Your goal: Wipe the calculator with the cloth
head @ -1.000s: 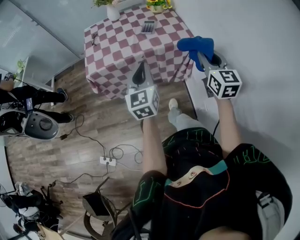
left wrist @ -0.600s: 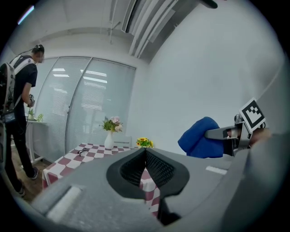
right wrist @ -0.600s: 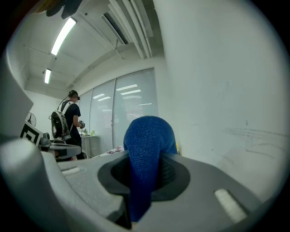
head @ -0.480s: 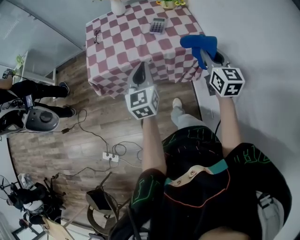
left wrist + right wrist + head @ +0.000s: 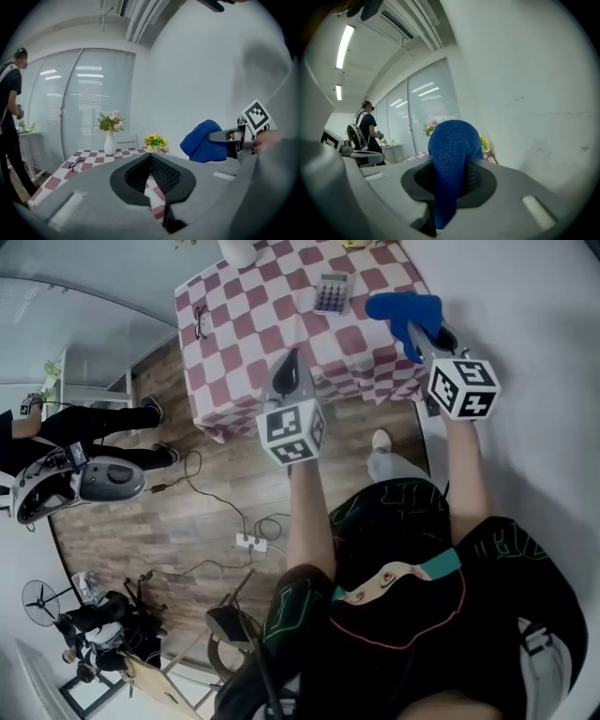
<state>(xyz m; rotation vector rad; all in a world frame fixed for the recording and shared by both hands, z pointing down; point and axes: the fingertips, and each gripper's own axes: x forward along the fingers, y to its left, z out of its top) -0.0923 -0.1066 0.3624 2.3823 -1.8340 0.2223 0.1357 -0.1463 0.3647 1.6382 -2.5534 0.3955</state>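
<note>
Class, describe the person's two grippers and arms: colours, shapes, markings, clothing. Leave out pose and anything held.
The left gripper and right gripper: grey bodies tapering to black ribbed jaws, each carrying a white cube with black square markers. Bare forearms; short black sleeves with green line print.

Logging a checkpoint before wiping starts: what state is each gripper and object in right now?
Left gripper: shut, empty.
Right gripper: shut on the cloth.
Cloth: bunched, held in the air.
Calculator: lying flat on the table, untouched.
Glasses: lying on the table.
Vase: upright.
</note>
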